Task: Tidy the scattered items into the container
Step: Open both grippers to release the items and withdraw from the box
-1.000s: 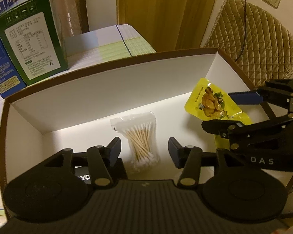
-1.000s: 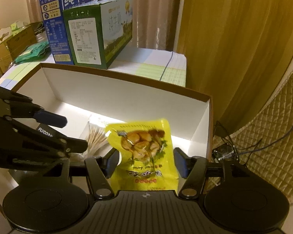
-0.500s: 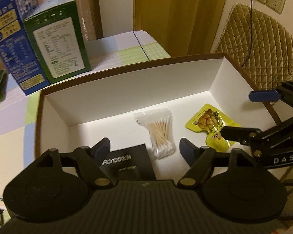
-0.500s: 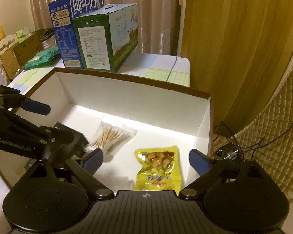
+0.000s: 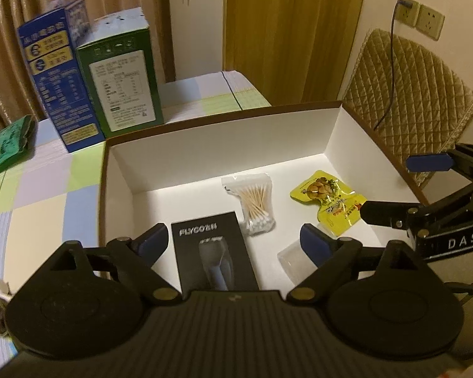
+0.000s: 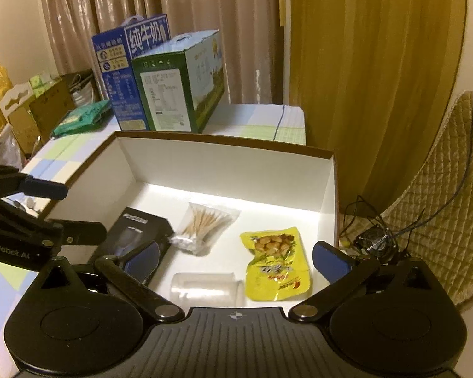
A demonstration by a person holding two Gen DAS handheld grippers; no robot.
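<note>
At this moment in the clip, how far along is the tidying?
Nearly finished, it seems. Lying inside the white box are the black shaver carton, cotton swab bag, yellow snack pouch and clear plastic cup. Nothing is in hand: the left claw and right claw are open and empty. No loose item is clearly visible outside.

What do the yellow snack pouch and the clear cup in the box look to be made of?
Yellow snack pouch: glossy printed plastic film, judging by its sheen and crinkled sealed edges.
Clear cup: thin transparent plastic, probably; the white box floor shows through it.
</note>
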